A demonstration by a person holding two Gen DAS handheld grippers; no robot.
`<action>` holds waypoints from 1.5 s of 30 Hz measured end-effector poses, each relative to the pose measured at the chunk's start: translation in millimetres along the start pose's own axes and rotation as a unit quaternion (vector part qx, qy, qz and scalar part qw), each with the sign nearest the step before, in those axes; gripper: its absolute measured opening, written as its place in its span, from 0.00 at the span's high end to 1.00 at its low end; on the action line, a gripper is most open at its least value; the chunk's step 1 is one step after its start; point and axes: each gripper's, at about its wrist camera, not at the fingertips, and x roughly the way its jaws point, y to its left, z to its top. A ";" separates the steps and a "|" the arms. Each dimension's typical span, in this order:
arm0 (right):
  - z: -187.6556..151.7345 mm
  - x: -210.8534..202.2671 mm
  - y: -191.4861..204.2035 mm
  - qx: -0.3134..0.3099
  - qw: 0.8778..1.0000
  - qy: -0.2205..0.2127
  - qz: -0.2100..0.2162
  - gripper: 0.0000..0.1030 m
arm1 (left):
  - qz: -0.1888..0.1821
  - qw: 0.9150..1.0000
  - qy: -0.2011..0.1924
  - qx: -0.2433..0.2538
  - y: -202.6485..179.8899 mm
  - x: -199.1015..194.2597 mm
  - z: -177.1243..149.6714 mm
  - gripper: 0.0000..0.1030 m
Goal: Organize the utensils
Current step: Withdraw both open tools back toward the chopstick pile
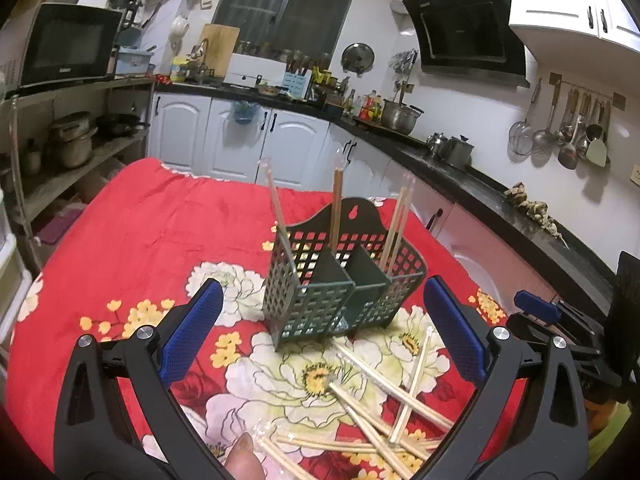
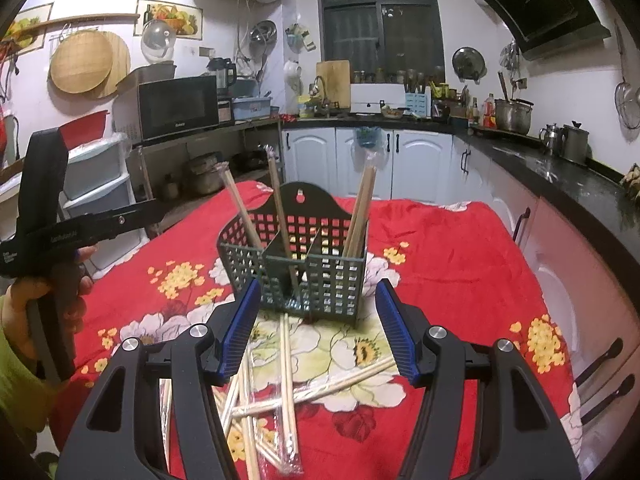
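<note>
A dark green slotted utensil holder [image 1: 340, 284] with three compartments stands on the red flowered cloth; it also shows in the right wrist view [image 2: 308, 272]. Wrapped chopstick pairs stand in each compartment [image 1: 336, 208] [image 2: 360, 208]. Several more wrapped chopsticks lie loose on the cloth in front of it [image 1: 380, 412] [image 2: 288, 392]. My left gripper [image 1: 320, 328] is open and empty, just short of the holder. My right gripper [image 2: 318, 328] is open and empty, above the loose chopsticks. The right gripper shows at the right edge of the left view [image 1: 536, 304].
The table [image 1: 140, 216] is covered by the red cloth. Kitchen counter [image 1: 500, 196] with pots runs along the right. Shelves with a microwave [image 2: 176, 106] stand to the left. The left gripper's handle and hand [image 2: 48, 240] are at the right view's left edge.
</note>
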 end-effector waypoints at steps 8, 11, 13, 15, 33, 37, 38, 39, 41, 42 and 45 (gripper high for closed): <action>-15.7 -0.4 4.0 0.001 1.000 0.018 0.006 0.44 | 0.008 1.000 0.021 -0.007 8.5 0.2 -17.4 0.10; -22.7 -1.6 5.2 0.001 1.000 0.026 0.008 0.44 | 0.010 0.999 0.032 -0.009 11.1 1.6 -25.2 0.10; -26.2 -1.3 7.1 0.002 0.999 0.031 0.010 0.44 | 0.012 0.999 0.039 -0.011 11.9 3.1 -30.0 0.10; -29.6 -1.0 8.5 0.004 0.999 0.036 0.011 0.44 | 0.014 0.999 0.047 -0.014 14.1 4.3 -35.4 0.10; -58.6 9.0 15.1 0.004 0.997 0.079 0.007 0.44 | 0.025 0.995 0.098 -0.009 20.9 15.3 -71.1 0.10; -67.9 12.9 17.5 0.005 0.996 0.094 0.008 0.44 | 0.024 0.993 0.113 -0.007 22.1 18.7 -79.0 0.10; -69.8 13.5 18.0 0.006 0.995 0.097 0.008 0.44 | 0.023 0.993 0.116 -0.007 22.1 19.4 -80.8 0.10; -72.5 14.3 17.8 0.007 0.995 0.102 0.008 0.44 | 0.023 0.993 0.119 -0.006 22.4 20.2 -82.2 0.10; -77.6 15.5 16.5 0.012 0.994 0.112 0.010 0.44 | 0.024 0.992 0.127 -0.006 23.8 22.4 -86.1 0.10; -79.7 16.1 16.6 0.013 0.993 0.116 0.011 0.44 | 0.024 0.991 0.131 -0.006 24.6 23.5 -88.0 0.10; -86.8 17.2 16.3 0.013 0.992 0.128 0.013 0.44 | 0.021 0.989 0.146 -0.012 28.0 28.1 -93.7 0.10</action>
